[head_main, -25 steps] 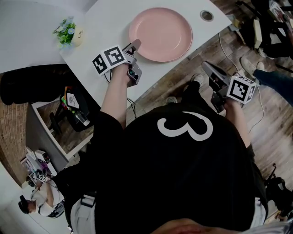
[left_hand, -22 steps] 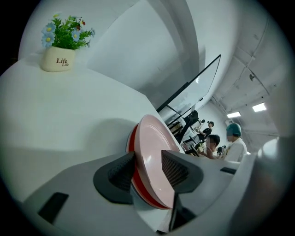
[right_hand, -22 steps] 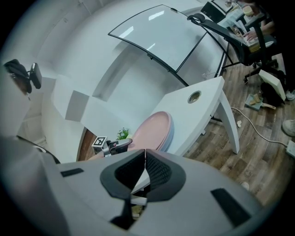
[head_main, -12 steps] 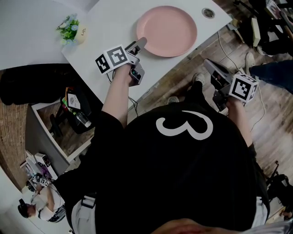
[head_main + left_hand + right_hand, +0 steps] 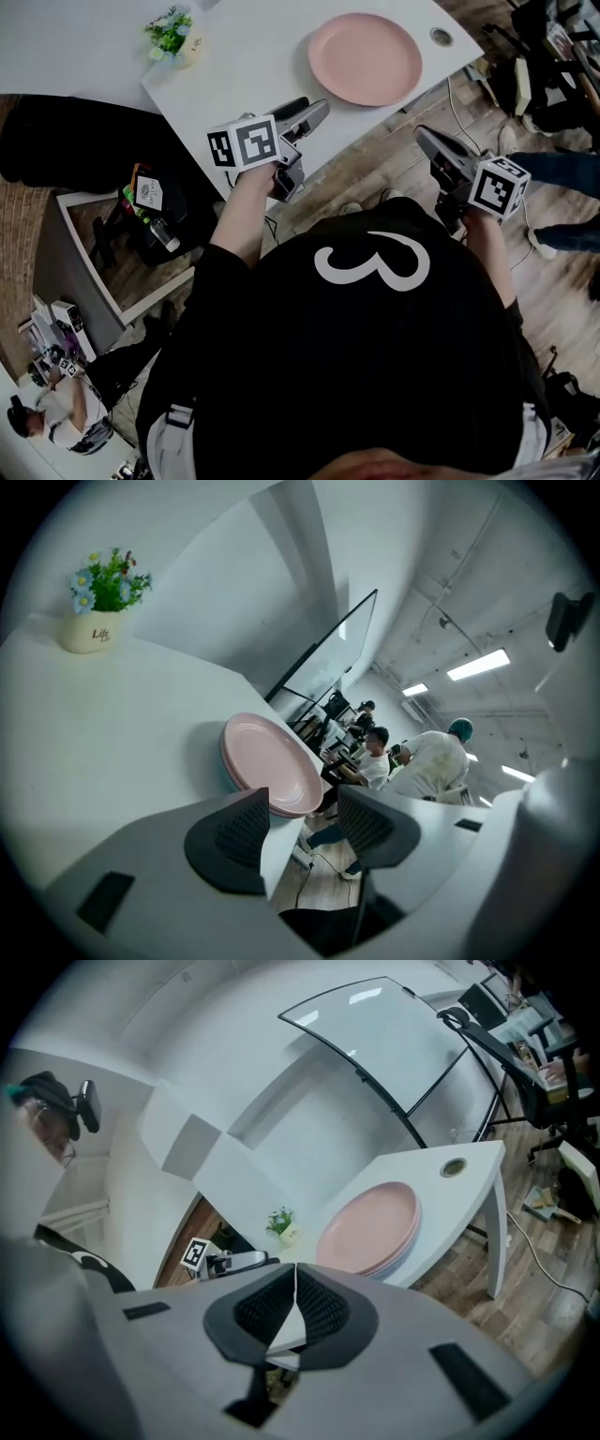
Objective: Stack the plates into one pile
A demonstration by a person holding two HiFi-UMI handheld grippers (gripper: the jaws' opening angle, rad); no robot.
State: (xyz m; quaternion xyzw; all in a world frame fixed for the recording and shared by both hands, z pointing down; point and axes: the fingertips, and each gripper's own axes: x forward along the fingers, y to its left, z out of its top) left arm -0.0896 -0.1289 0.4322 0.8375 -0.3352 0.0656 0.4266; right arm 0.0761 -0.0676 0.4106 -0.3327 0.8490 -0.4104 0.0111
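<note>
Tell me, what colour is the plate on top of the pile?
Pink. The top plate shows best in the head view, seen from above on the white table.

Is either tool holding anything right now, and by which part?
Nothing is held. The left tool has just been opening its jaws, with nothing between them; the right tool is shut, empty.

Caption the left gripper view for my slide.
Just opened and empty, the left tongs face the stacked pink plates on the white table, flower pot beyond.
</note>
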